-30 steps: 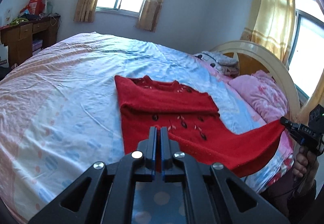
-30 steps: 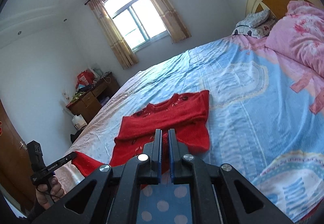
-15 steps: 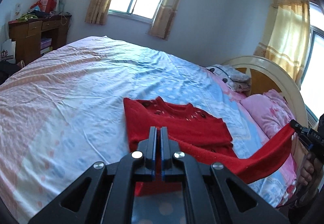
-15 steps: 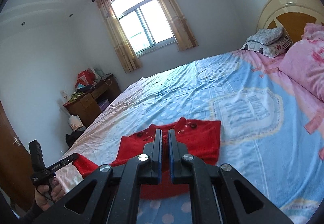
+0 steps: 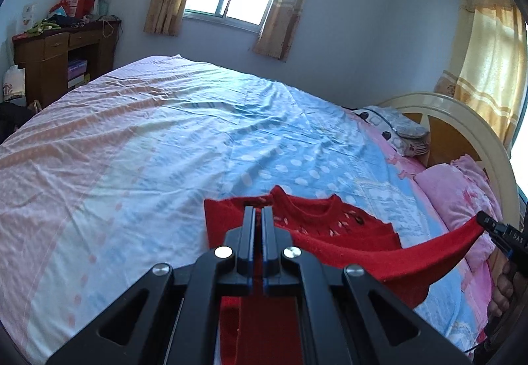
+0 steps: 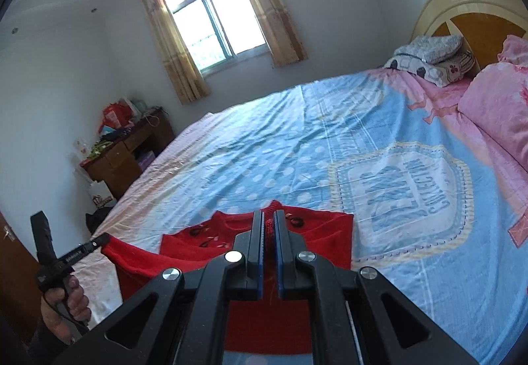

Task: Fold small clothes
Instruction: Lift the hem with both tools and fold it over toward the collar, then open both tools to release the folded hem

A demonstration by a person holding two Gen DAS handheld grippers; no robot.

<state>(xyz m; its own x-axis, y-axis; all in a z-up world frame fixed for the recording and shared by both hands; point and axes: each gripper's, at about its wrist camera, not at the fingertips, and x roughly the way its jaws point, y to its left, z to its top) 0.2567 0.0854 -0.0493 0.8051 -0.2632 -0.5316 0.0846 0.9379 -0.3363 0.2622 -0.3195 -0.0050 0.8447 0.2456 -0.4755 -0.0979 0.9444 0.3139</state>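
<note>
Red knit sweater [image 5: 330, 233], hem lifted taut, collar flat on bedsheet [image 5: 165, 150]

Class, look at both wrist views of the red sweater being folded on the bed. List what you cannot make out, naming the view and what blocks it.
- Left wrist view: the near part of the red sweater is hidden behind the left gripper.
- Right wrist view: the sweater's lower part is covered by the right gripper.
- Both views: the person is cut off by the frame edge; only a hand shows.
- Items on the desk: too small to identify.
</note>
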